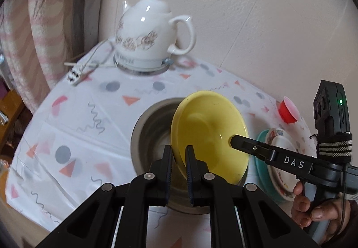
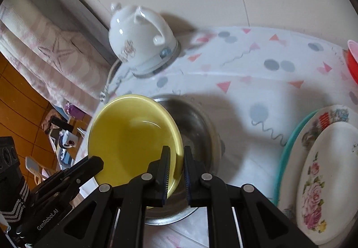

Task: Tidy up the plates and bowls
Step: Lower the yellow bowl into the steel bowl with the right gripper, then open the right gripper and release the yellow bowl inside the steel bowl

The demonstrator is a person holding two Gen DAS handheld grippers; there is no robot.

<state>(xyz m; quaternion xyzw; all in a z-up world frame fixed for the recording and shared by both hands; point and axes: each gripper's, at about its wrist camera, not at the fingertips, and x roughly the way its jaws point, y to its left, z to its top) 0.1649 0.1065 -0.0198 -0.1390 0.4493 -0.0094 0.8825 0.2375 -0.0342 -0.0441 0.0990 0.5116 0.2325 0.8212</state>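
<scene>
A yellow bowl (image 1: 208, 127) (image 2: 132, 136) hangs tilted over a steel bowl (image 1: 147, 133) (image 2: 199, 122) that stands on the patterned tablecloth. My left gripper (image 1: 179, 151) is shut on the yellow bowl's near rim. From the other side, my right gripper (image 2: 176, 154) is shut on the opposite rim. In the left wrist view the right gripper (image 1: 232, 141) reaches in from the right, held by a hand (image 1: 313, 207). The left gripper (image 2: 96, 162) shows at the lower left of the right wrist view. Whether the yellow bowl touches the steel bowl is unclear.
A stack of plates (image 1: 279, 158) (image 2: 324, 169) lies right of the steel bowl, a floral one on top and a teal one (image 2: 282, 158) at the bottom. A red cup (image 1: 288, 112) (image 2: 352, 62) stands behind it. A white kettle (image 1: 152, 35) (image 2: 138, 35) sits by the wall.
</scene>
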